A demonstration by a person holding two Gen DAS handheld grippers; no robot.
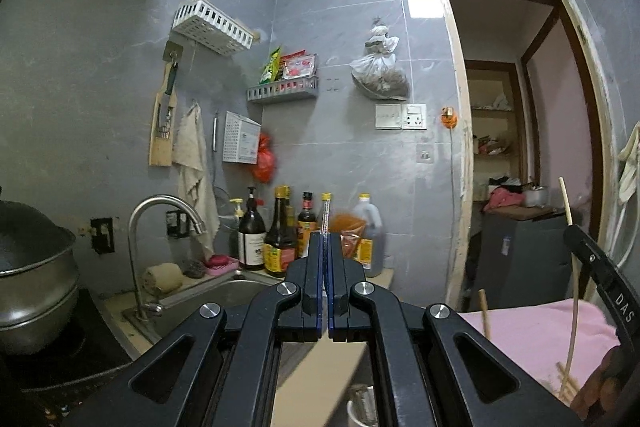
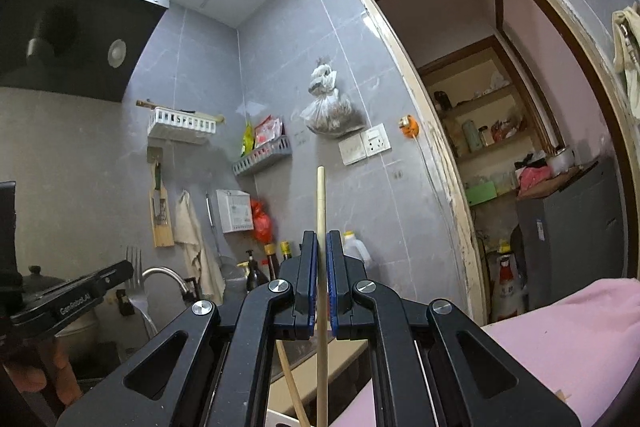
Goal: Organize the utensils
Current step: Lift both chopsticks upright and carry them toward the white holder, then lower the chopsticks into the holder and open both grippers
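My right gripper (image 2: 322,239) clamps a wooden chopstick (image 2: 320,211) upright between its pads. My left gripper (image 1: 325,239) is clenched on a fork (image 2: 134,269) — tines up, seen from the right camera. Beyond: pink cloth (image 1: 536,335), steel sink (image 1: 224,291), sauce bottles (image 1: 280,239) along the grey tiled wall (image 1: 340,27).

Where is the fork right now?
The fork shows in the right wrist view, far left, tines up, held in the left tool in front of the curved tap.
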